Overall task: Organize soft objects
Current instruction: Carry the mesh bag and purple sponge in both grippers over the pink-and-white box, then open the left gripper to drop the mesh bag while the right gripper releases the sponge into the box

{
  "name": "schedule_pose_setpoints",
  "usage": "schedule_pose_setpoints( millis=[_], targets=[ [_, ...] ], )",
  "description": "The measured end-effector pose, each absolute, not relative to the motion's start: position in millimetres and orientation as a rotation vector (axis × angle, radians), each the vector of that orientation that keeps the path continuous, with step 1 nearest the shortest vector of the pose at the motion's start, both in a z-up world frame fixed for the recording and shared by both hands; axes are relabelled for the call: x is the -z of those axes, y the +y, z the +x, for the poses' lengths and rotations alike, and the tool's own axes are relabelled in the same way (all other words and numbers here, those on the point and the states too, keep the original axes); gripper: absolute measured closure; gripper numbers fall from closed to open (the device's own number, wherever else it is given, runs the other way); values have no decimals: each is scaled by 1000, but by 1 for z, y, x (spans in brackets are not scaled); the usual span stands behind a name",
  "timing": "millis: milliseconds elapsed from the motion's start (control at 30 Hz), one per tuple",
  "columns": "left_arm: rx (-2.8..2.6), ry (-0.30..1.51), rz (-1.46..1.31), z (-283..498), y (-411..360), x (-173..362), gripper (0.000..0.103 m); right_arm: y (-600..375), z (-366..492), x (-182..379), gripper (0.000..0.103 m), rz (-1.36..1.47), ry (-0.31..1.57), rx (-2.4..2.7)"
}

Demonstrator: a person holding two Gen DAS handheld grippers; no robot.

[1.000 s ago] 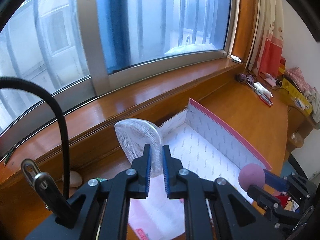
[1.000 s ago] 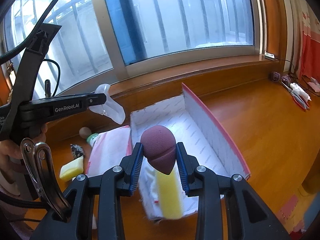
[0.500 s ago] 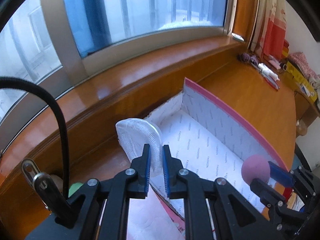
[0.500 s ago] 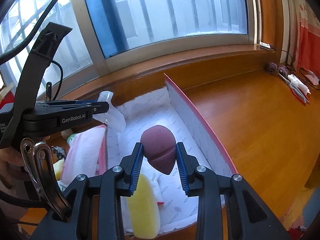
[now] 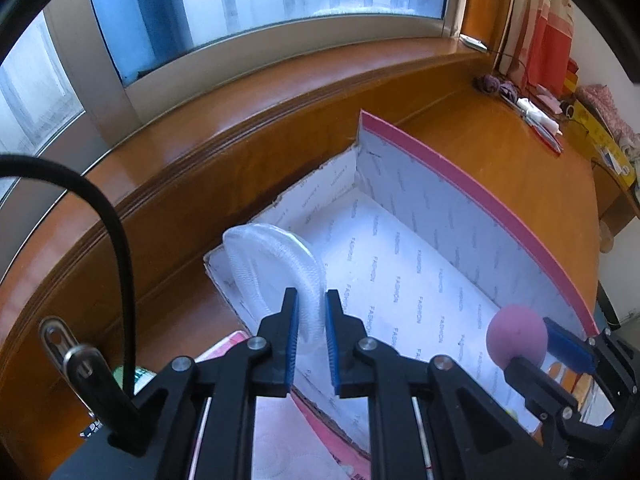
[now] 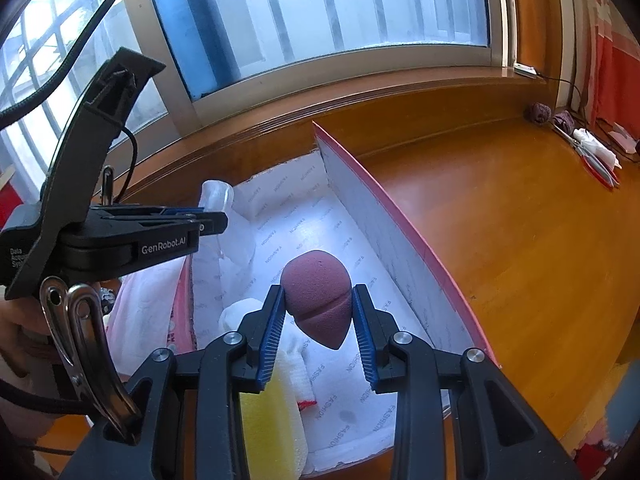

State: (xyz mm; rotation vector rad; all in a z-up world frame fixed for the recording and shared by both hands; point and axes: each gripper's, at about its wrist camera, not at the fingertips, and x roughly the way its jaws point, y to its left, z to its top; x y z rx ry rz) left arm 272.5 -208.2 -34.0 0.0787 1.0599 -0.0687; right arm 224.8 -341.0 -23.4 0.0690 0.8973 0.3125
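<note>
A: Left gripper (image 5: 311,322): what's in it?

B: A clear dimpled silicone pad (image 5: 276,264), pinched at its lower edge and standing on edge. The jaws are easing apart, with the pad between them. It hangs over the left far corner of the open box (image 5: 472,196), just inside the rim.

A: Right gripper (image 6: 318,322)?

B: Pressed onto a maroon teardrop makeup sponge (image 6: 318,300), 1 pad on each flank. Its long axis runs along the fingers, with the pointed tip facing the camera. It's over the box floor, mid-width, towards the near end.

A: Which drop is closer?

B: My read is the left. The pad sits straight below the jaws' line and the box corner is under it, so a bit more spread should release it. The sponge needs the same, but a yellow sponge (image 6: 272,428) and a white cloth roll (image 6: 298,364) lie at the near left of the box, just beside its landing spot.

A: Surface?

B: White printed lining, with a pink-edged wall (image 6: 404,224) on the right side. The box sits on an orange wooden desktop (image 6: 520,240) against the window sill (image 6: 360,100). Bits of yarn and scissors lie at the desktop's far right corner, well apart.
</note>
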Motion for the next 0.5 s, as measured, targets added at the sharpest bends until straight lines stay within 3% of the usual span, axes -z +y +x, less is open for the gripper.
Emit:
schedule_pose_setpoints(
  millis=[133, 300, 500],
  targets=[
    [82, 1062, 92, 271, -211, 33, 72, -342, 225, 23, 68, 80, 895, -313],
    [98, 1078, 116, 270, -217, 33, 61, -342, 225, 21, 57, 77, 890, -293],
    [106, 1088, 120, 270, -221, 34, 50, -345, 225, 18, 53, 91, 885, -277]
  ],
)
